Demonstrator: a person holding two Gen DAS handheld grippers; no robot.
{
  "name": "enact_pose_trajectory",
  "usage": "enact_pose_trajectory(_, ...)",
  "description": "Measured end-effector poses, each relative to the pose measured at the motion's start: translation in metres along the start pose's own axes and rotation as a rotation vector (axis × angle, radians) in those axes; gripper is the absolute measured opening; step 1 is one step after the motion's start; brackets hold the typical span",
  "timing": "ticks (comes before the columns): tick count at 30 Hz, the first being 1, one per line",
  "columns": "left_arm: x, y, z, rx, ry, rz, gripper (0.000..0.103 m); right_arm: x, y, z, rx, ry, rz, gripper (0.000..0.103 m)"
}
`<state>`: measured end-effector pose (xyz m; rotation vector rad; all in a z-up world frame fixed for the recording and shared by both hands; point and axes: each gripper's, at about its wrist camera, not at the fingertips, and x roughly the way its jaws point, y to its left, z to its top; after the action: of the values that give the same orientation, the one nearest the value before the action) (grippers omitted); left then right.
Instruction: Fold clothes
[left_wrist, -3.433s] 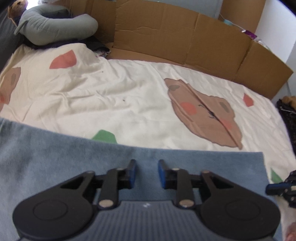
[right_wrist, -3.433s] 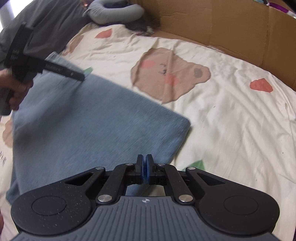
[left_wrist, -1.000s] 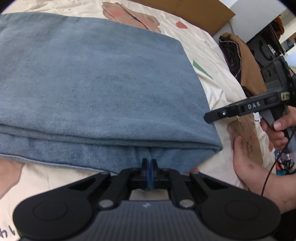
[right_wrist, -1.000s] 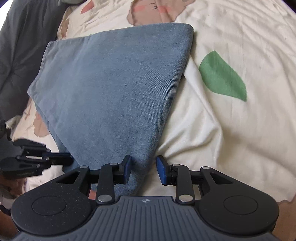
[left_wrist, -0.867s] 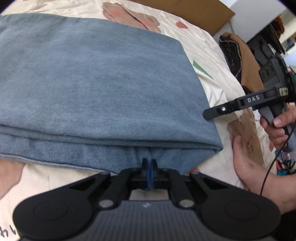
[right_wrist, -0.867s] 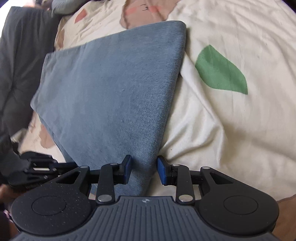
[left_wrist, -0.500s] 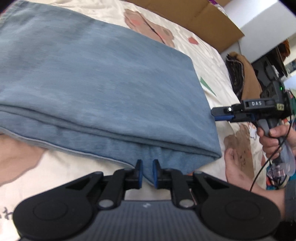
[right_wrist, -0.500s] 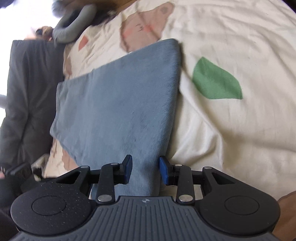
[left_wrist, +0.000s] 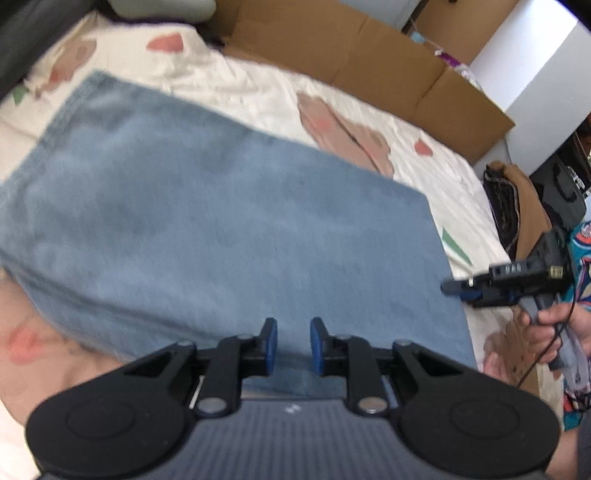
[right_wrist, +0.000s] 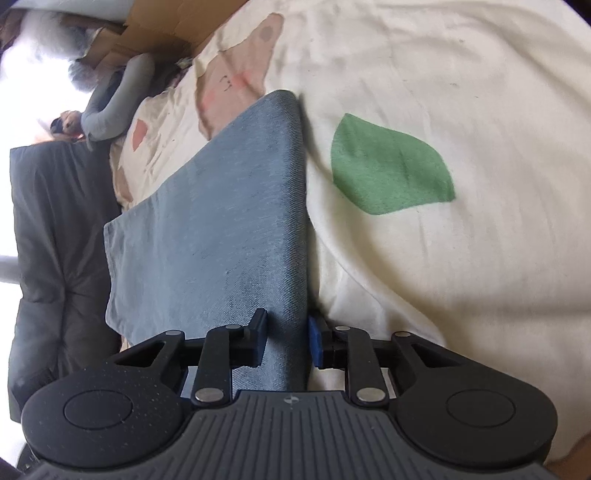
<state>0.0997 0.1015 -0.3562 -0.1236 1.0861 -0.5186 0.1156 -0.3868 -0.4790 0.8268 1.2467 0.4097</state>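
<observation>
A folded blue garment (left_wrist: 229, 236) lies across the middle of a cream bedsheet (left_wrist: 258, 85) printed with bears and leaves, its stacked layers showing along the lower left edge of the left wrist view. The left gripper (left_wrist: 293, 345) hovers over the garment's near edge at the bottom centre of that frame, its jaws parted with nothing pinched between them; they have just been opening. In the right wrist view, the right gripper (right_wrist: 286, 343) straddles the garment's folded side edge (right_wrist: 299, 229) at the bottom centre, jaws closing in on the cloth, though the picture does not settle whether the blue pads yet press it.

The risk lies in that right-hand grab. If the jaws close on only the top layer, the next lift may peel the fold apart instead of carrying the whole stack. If the lower finger digs too deep, it may catch the soft, wrinkled sheet beside the green leaf (right_wrist: 388, 166) and drag it up with the cloth. With the left gripper clear of the fabric, only 1 side may be held, so a pull from the right could skew the rectangle or slide it toward the cardboard (left_wrist: 332, 40) in the upper part of the frame.
</observation>
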Motion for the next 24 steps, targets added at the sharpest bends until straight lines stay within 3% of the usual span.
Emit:
enact_pose_trajectory(7, 0.026, 0.012, 0.004, -0.007, 0.036, 0.076, 0.017, -0.008, 0.003, 0.008, 0.001, 0.026, 0.059, 0.012)
enact_pose_trajectory(11, 0.036, 0.02, -0.004, -0.001, 0.062, 0.134, 0.002, -0.009, 0.0, 0.008, 0.03, 0.028, 0.104, 0.015)
enact_pose_trajectory(16, 0.039, 0.022, -0.006, 0.016, 0.064, 0.138, 0.003, 0.007, -0.005, 0.009, 0.047, 0.041, 0.116, 0.022)
enact_pose_trajectory(24, 0.04, 0.023, -0.012, 0.004, 0.06, 0.14, 0.003, 0.013, -0.008, 0.012, 0.071, 0.042, 0.166, 0.019)
